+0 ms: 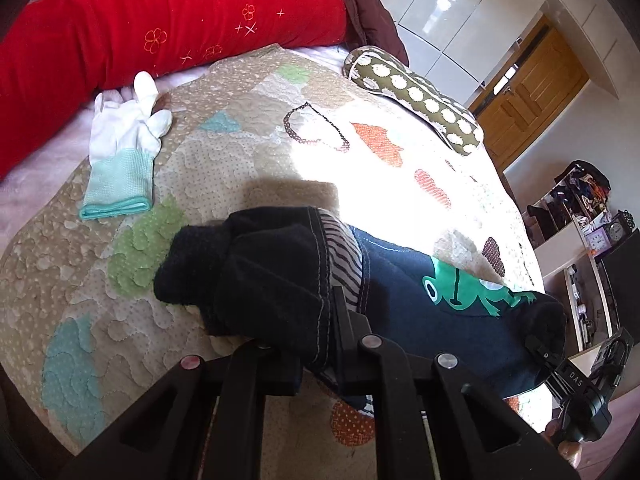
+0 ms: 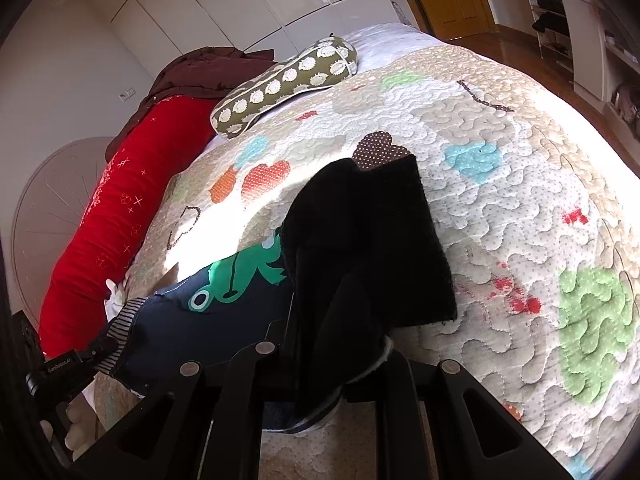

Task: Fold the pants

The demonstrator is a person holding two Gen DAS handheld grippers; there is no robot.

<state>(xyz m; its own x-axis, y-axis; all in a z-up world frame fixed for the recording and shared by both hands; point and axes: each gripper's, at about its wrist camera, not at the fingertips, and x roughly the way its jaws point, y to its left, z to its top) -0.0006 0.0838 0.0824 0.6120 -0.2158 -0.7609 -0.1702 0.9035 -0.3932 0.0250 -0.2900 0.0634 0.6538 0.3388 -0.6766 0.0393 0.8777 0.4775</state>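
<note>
Small dark navy pants (image 1: pixel 400 300) with a green frog patch (image 1: pixel 468 288) and a striped lining lie on the quilted bedspread (image 1: pixel 240 140). My left gripper (image 1: pixel 316 364) is shut on the waistband end, whose black fleece lining (image 1: pixel 240 272) bunches ahead of the fingers. My right gripper (image 2: pixel 320 380) is shut on the cuff end, where black lining (image 2: pixel 372 248) drapes over the fingers. The pants (image 2: pixel 200 332) hang stretched between both grippers just above the bed. The frog patch also shows in the right wrist view (image 2: pixel 240 276). The right gripper's body appears at the left wrist view's lower right (image 1: pixel 576 384).
A white and mint glove (image 1: pixel 124 148) lies on the quilt to the left. A long red bolster (image 1: pixel 140 28) and an olive patterned pillow (image 1: pixel 416 100) lie at the bed's far side. A dark brown garment (image 2: pixel 200 72) sits by the bolster. Shelves (image 1: pixel 580 232) and a wooden door (image 1: pixel 532 92) stand beyond the bed.
</note>
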